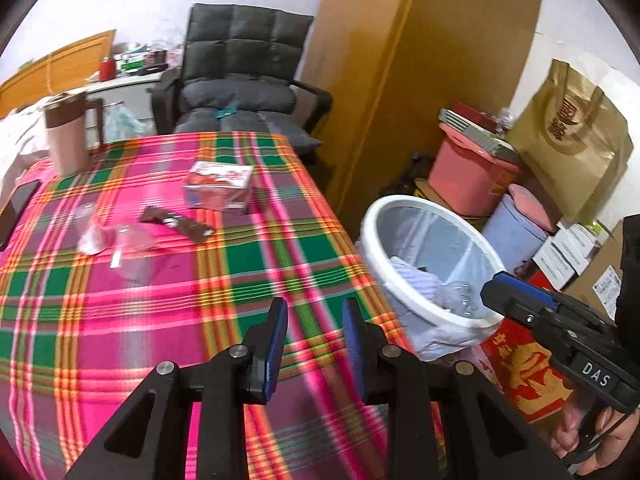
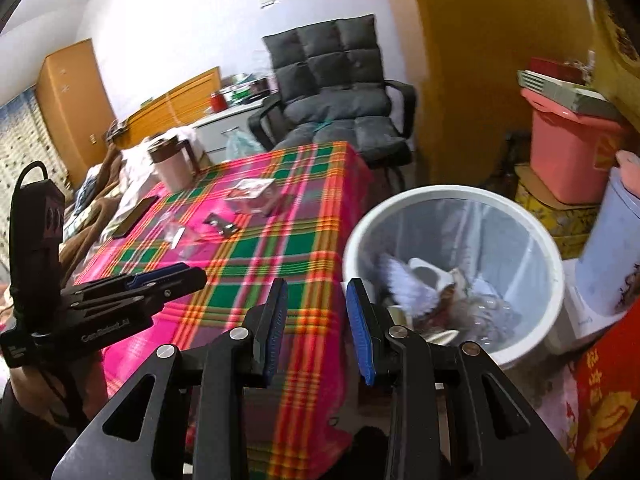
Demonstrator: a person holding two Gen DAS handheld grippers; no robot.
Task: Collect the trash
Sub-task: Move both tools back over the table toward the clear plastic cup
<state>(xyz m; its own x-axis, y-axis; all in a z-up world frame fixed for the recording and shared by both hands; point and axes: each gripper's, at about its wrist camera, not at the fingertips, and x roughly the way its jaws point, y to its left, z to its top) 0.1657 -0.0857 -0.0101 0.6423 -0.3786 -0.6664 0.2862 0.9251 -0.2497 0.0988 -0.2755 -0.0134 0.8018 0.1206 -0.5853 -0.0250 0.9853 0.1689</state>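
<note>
Both my left gripper (image 1: 314, 344) and right gripper (image 2: 320, 328) have fingers apart, holding nothing. The brown wrapper (image 1: 176, 224) and clear plastic (image 1: 116, 240) lie on the bench (image 1: 160, 320) ahead of my left fingers; the bin (image 2: 456, 276) sits just right of my right fingers.

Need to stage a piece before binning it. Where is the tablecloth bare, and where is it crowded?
Bare: the near half of the plaid tablecloth, from the clear plastic wrap to the near edge, and the strip beside the white bin. Crowded: the far half, with carton, brown wrapper, jug, phone.
</note>
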